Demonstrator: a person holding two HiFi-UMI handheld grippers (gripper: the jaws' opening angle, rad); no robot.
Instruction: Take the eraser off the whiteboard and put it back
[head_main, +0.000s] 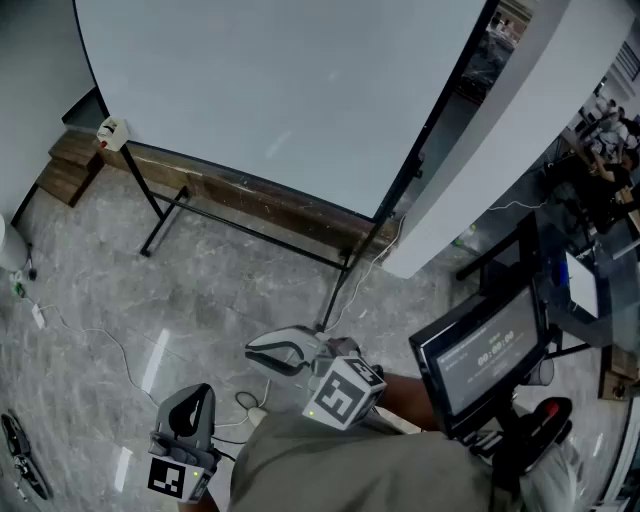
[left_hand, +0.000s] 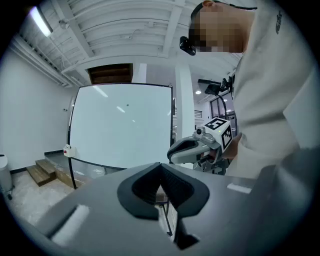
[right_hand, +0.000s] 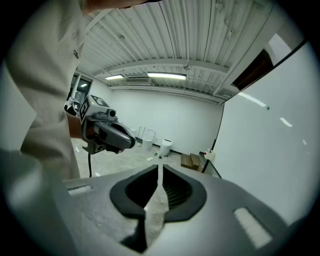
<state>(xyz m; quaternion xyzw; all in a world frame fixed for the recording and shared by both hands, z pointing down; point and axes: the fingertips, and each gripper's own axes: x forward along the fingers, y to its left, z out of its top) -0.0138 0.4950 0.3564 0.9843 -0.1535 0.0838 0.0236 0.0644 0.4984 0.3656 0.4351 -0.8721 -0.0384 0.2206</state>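
The big whiteboard (head_main: 290, 90) stands on a black frame ahead of me. A small white eraser (head_main: 110, 131) with a red spot clings to its lower left corner; it also shows as the eraser (left_hand: 66, 150) and the eraser (right_hand: 209, 155). Both grippers are held low near my body, well short of the board. My left gripper (head_main: 197, 396) is shut and empty, its jaw tips meeting in the left gripper view (left_hand: 160, 167). My right gripper (head_main: 256, 352) is likewise shut on nothing (right_hand: 159, 169). Each gripper sees the other off to its side.
The board's black legs (head_main: 160, 222) spread over the marble floor. Wooden steps (head_main: 72, 165) lie at the board's left end, a white column (head_main: 500, 150) at its right. A screen on a stand (head_main: 480, 355) is close on my right. Cables (head_main: 90, 335) trail on the floor.
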